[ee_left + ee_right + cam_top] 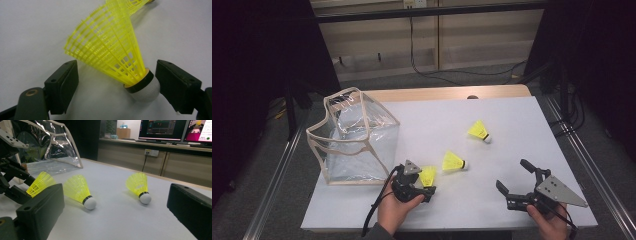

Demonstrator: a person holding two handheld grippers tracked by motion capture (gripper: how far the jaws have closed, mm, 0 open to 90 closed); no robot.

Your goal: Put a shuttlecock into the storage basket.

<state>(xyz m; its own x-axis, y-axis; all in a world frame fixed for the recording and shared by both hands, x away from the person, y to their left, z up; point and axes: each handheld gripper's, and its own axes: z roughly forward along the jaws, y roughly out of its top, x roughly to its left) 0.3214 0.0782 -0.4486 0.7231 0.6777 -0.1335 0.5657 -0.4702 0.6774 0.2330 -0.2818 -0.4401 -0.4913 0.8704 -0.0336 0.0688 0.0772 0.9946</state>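
Starting at left: clear bag (354, 137) stands open on the table (512, 120); nothing yellow seen inside, though glare hides part of it. Left gripper (428, 189) straddles the near shuttlecock (428, 176), which lies on the table; fingers (62, 86) are released, pads either side, not pressing. Step in hand looks like the grasp. Next move: clench near the cork, lift, carry to the bag. Two more shuttlecocks (454, 161) (479, 131) lie mid-table. Right gripper (516, 176) waits, fingers released, grasping nothing.
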